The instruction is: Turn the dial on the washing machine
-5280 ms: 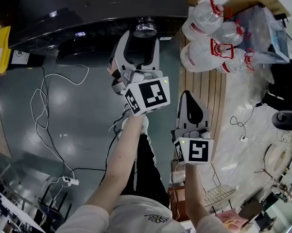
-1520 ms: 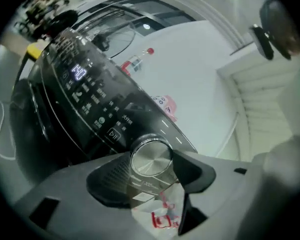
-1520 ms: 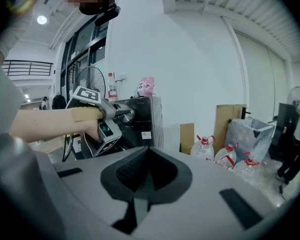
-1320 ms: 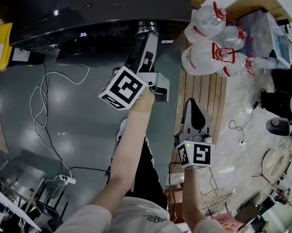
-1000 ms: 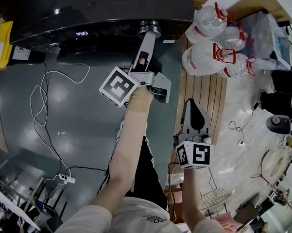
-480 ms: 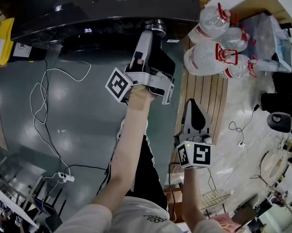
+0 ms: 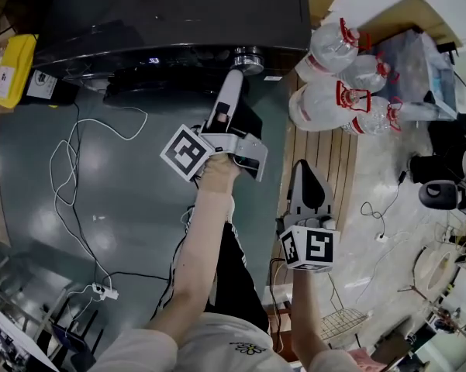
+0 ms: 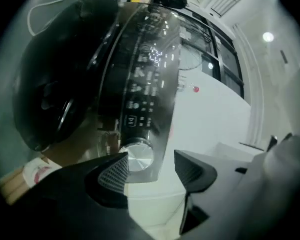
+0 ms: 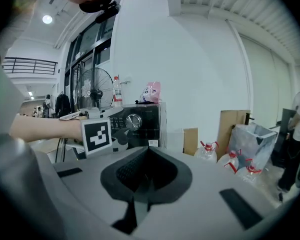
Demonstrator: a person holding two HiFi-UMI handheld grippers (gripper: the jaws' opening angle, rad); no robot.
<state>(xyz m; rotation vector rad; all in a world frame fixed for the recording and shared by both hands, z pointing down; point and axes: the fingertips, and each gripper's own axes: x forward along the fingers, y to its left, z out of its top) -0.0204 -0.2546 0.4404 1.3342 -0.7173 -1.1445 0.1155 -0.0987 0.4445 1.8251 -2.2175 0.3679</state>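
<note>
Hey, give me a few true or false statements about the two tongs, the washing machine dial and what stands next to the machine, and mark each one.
1. The left tongs are clamped on the dial. False: their jaws stand apart and have just been opening. The dial shows just beyond the gap, with no pad pressing on it.
2. The right tongs are shut with nothing between them. True.
3. Clear water jugs with red handles stand beside the washing machine. True.
4. The right tongs are closer to the dial than the left tongs. False: the right tongs hang back near the person, while the left tongs point at the dial.
</note>
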